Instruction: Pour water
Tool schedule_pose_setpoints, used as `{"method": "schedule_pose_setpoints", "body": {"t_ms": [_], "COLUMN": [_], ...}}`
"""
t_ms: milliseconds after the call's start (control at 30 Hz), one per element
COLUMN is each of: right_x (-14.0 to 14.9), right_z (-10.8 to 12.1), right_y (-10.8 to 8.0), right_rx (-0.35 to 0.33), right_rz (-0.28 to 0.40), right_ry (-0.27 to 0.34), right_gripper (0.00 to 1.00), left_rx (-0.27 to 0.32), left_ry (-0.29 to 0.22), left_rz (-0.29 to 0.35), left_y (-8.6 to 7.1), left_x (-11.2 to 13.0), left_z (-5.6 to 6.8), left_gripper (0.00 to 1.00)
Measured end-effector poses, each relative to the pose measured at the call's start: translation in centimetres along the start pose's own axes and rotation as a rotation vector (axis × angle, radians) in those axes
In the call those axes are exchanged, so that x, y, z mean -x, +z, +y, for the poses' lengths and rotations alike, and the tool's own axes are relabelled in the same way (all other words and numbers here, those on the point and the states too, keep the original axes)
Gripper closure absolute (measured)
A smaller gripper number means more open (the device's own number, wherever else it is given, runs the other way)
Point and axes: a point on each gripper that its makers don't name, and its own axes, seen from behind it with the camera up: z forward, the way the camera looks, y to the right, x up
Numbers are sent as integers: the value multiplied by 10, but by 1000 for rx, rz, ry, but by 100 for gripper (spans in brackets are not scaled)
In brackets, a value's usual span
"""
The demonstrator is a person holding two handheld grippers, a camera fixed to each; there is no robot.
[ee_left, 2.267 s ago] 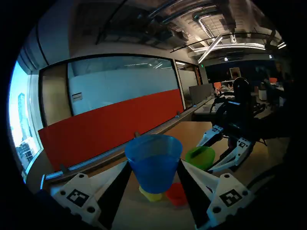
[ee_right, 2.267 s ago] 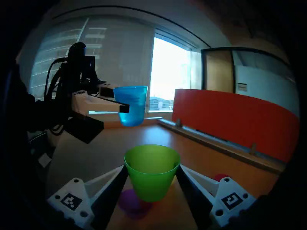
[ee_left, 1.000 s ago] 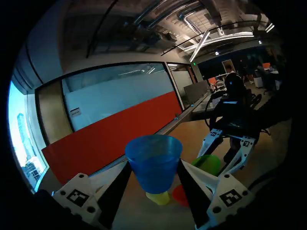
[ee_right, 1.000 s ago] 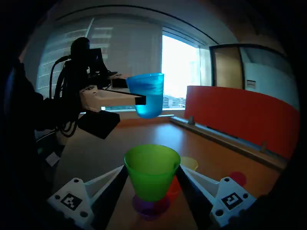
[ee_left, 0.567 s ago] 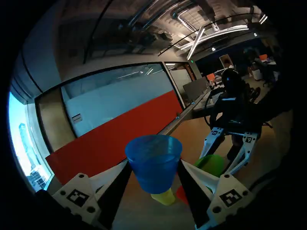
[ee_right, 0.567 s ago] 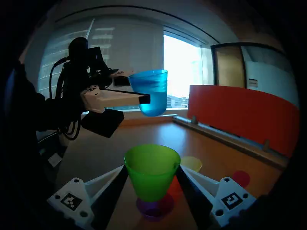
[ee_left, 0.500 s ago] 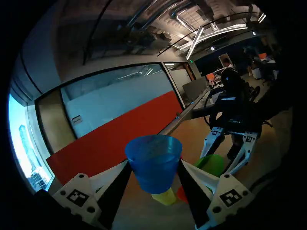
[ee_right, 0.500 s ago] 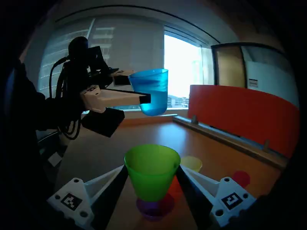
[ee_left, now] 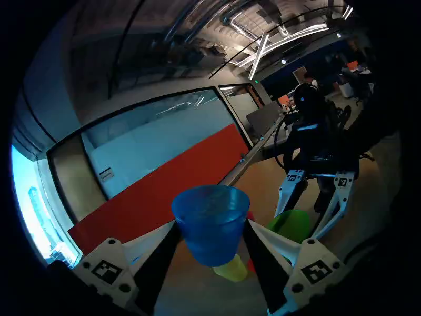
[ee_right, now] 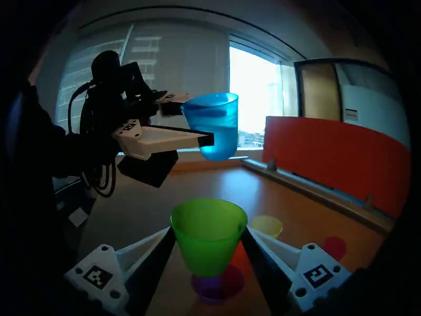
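Right gripper view: blue cup (ee_right: 209, 117) holds water (ee_right: 219, 145).

The blue cup (ee_left: 210, 224) in my left gripper (ee_left: 210, 231) was smooth, translucent plastic with a faint gloss. The green cup (ee_right: 209, 234) in my right gripper (ee_right: 209, 237) was the same sort. My fingers (ee_right: 287, 260) looked like matt white plastic with black inner faces. The table (ee_right: 294, 205) had a smooth wood-look top with a soft sheen. The orange panel (ee_right: 342, 158) was flat and matt.
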Motion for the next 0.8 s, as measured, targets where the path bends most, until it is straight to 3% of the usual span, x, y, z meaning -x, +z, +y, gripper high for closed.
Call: {"method": "schedule_pose_setpoints", "body": {"t_ms": [800], "right_x": [-7], "right_z": [-10], "right_y": [3], "right_rx": [-27], "right_rz": [17], "right_ry": [9], "right_gripper": [10], "left_rx": [-27], "left_ry": [109], "left_rz": [11], "left_y": [-3], "left_x": [-7], "left_z": [-2], "left_gripper": [20]}}
